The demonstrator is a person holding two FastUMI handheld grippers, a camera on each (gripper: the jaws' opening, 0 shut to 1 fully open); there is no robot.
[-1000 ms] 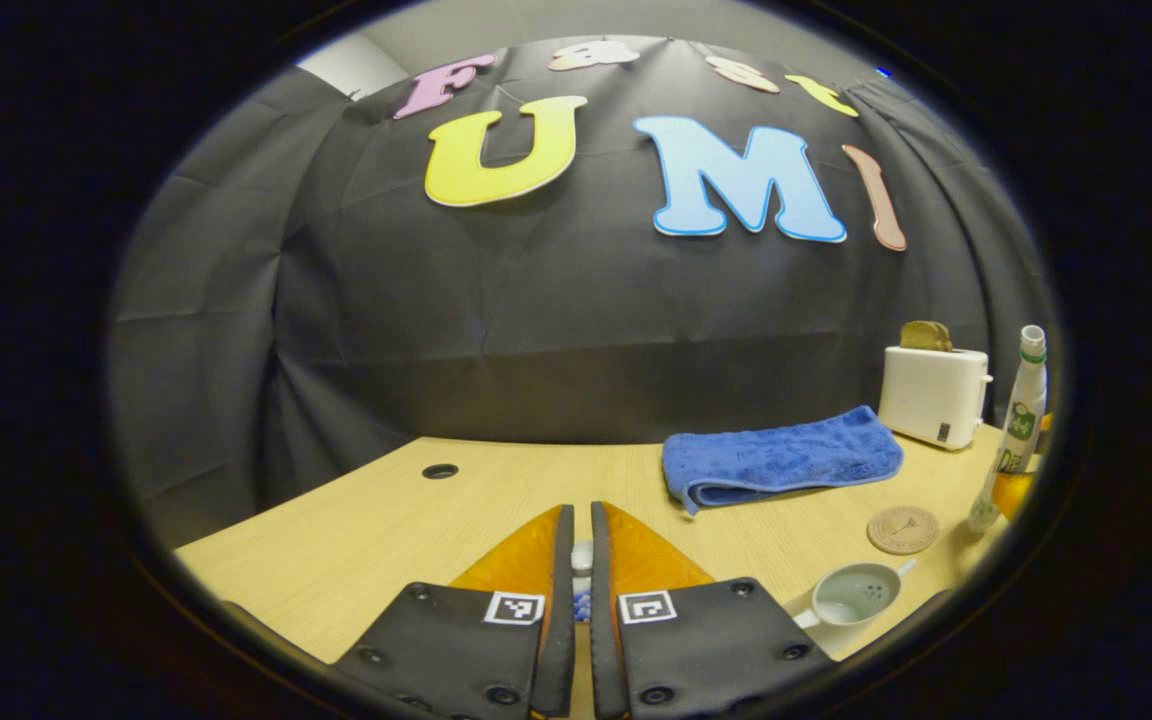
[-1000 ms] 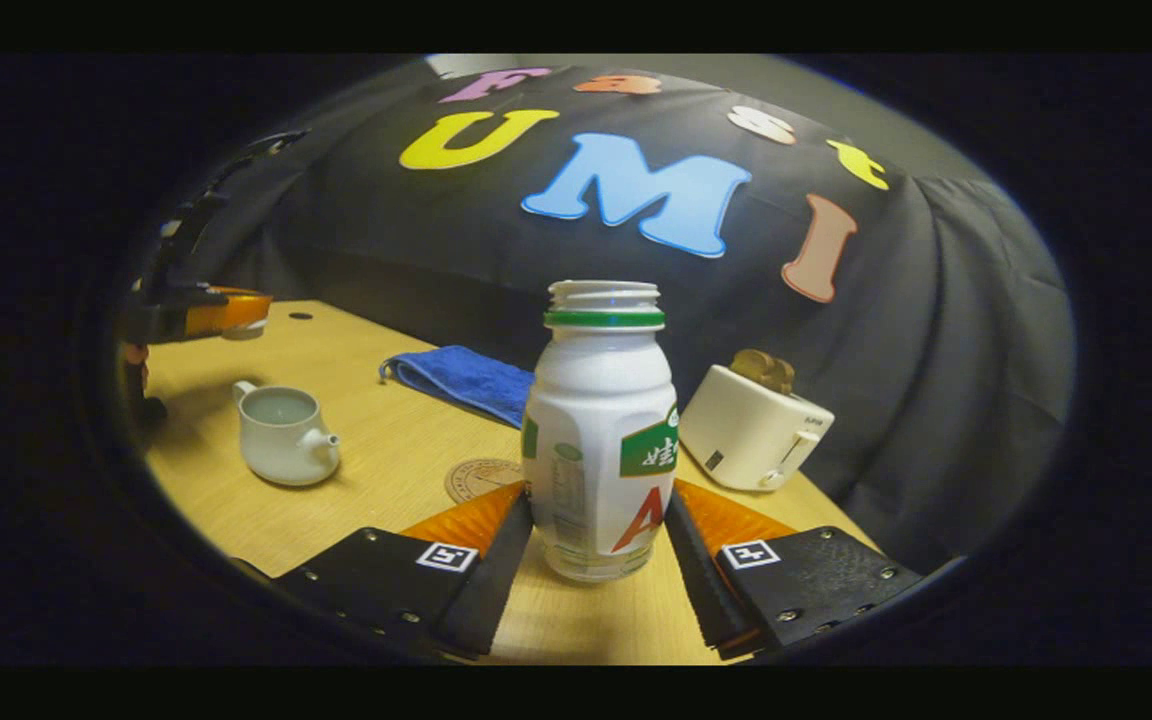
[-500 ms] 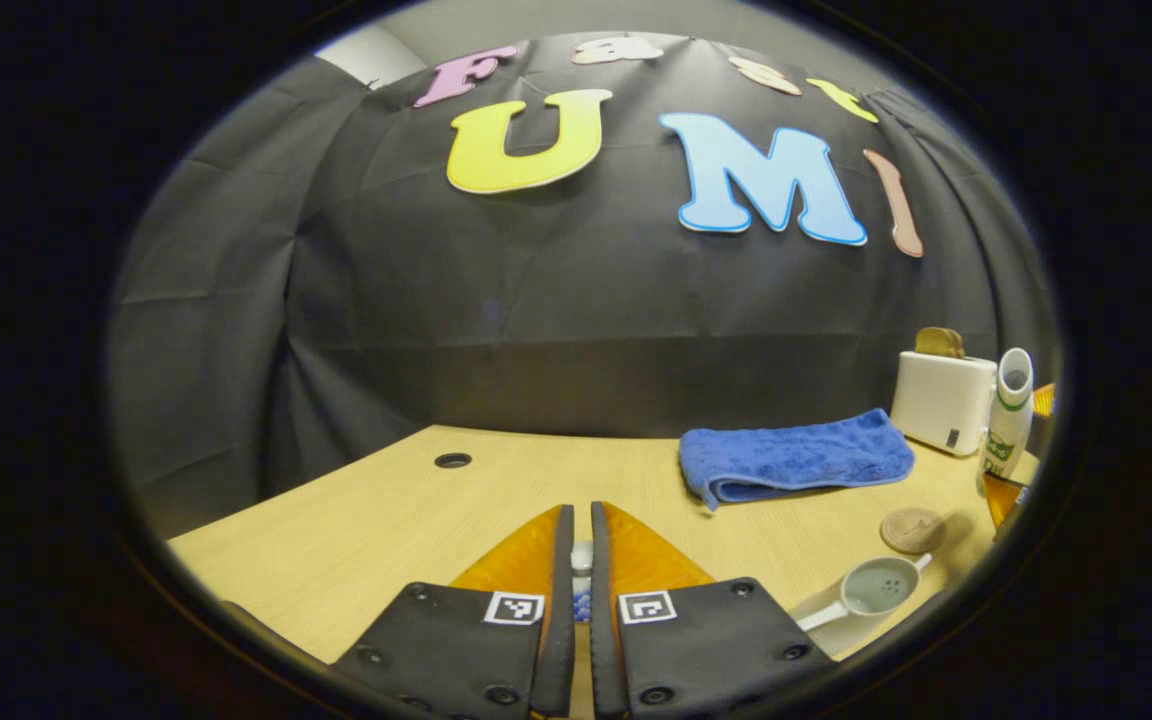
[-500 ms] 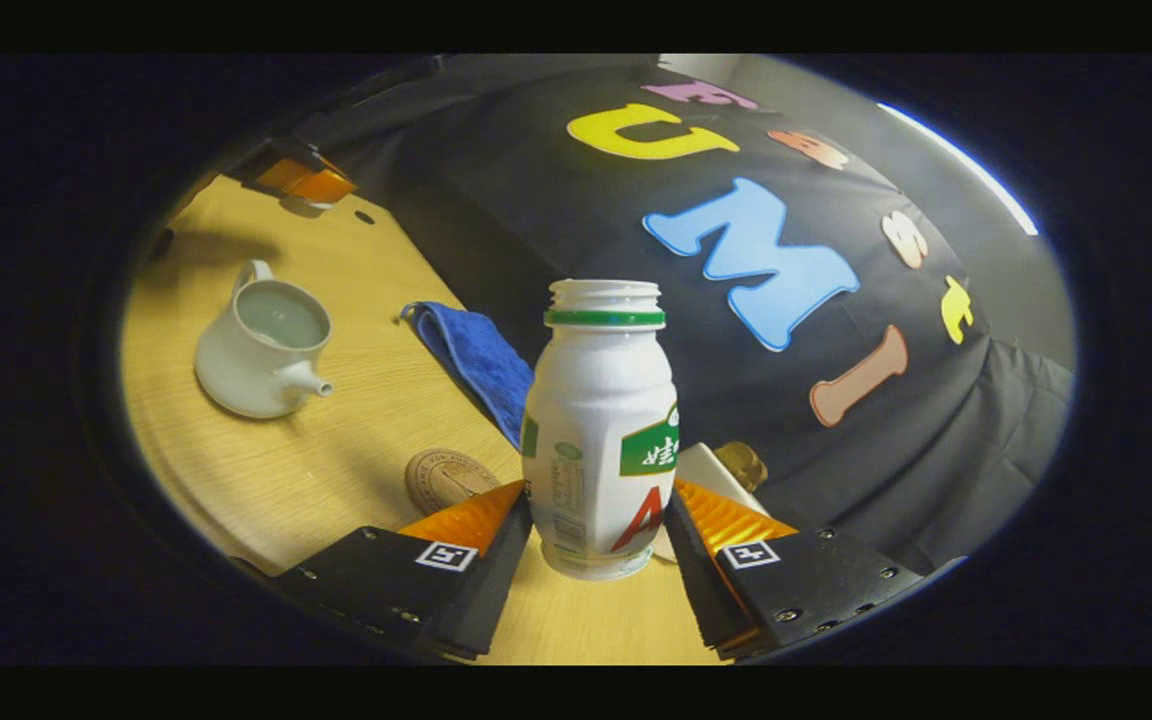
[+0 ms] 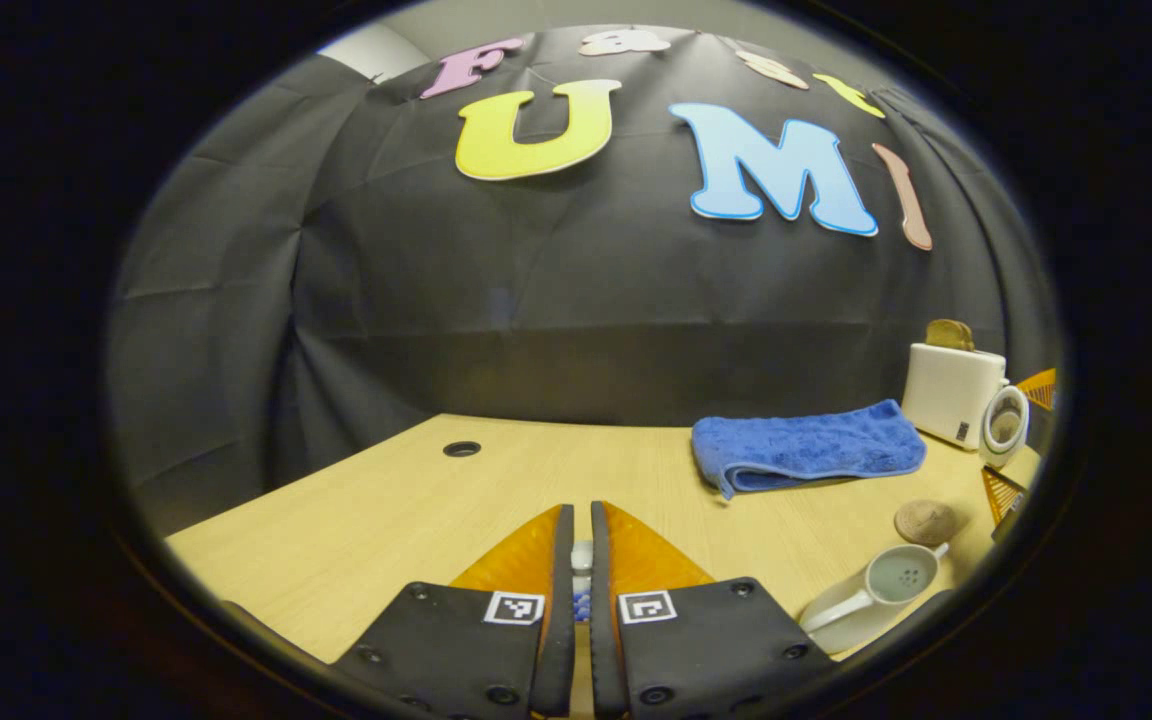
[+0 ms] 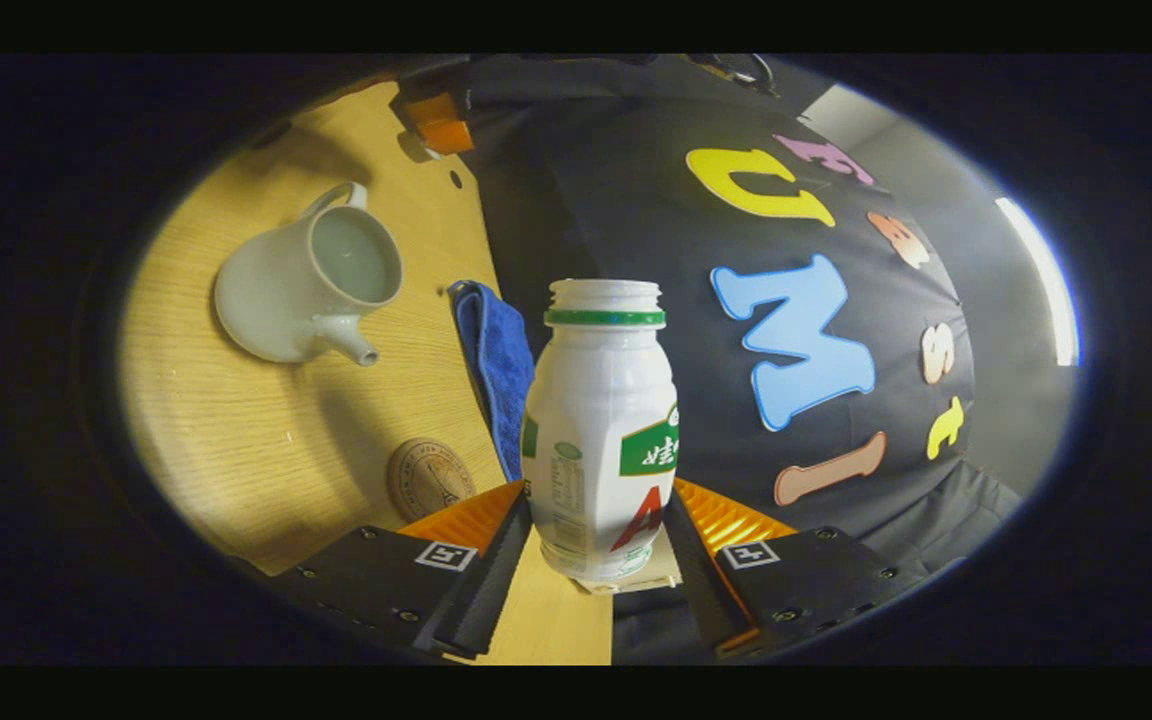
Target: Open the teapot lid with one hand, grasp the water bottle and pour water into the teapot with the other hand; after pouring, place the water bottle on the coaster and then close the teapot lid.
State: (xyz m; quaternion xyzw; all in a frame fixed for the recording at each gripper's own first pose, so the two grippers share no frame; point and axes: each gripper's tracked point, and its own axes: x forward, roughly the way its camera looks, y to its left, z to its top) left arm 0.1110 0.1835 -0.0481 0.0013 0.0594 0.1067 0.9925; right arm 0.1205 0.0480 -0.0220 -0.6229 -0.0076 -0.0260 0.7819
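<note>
At the bottom of both views, dark screwed plates bearing small square black-and-white markers are seen on the left gripper (image 5: 582, 560) and right gripper (image 6: 598, 520).

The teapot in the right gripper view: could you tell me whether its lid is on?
No, the teapot stands open on the table, its inside showing.
</note>
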